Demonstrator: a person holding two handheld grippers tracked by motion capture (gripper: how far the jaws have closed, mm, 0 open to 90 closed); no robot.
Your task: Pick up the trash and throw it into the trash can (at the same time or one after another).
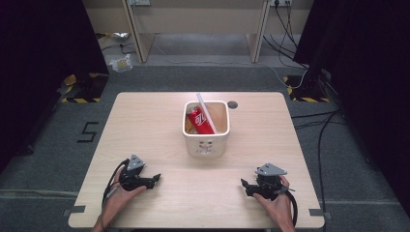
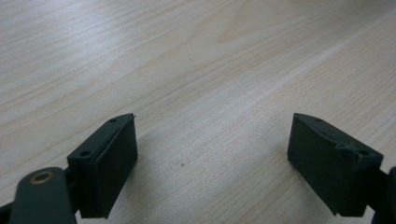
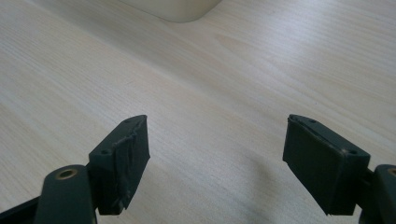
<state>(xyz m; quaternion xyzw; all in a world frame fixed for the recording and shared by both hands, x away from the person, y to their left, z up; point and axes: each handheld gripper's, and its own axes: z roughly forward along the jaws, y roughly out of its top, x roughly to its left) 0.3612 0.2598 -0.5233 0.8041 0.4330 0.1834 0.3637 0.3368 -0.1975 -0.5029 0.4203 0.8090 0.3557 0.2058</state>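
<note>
A cream plastic basket (image 1: 206, 140) stands at the middle of the wooden table (image 1: 145, 125). Inside it lie a red soda can (image 1: 199, 120), tilted, and a long white stick-like item (image 1: 207, 112) that pokes out over the back rim. My left gripper (image 1: 155, 180) rests low on the table at the front left, jaws pointing right, open and empty (image 2: 212, 140). My right gripper (image 1: 244, 185) rests at the front right, jaws pointing left, open with nothing between them (image 3: 217, 140). The basket's bottom corner (image 3: 173, 9) shows at the top of the right gripper view.
A small dark round hole (image 1: 232, 104) sits in the tabletop behind the basket. Bare wood lies between the two grippers and the basket. Cables (image 1: 319, 125) run on the floor at the right, and desk legs (image 1: 140, 43) stand beyond the table.
</note>
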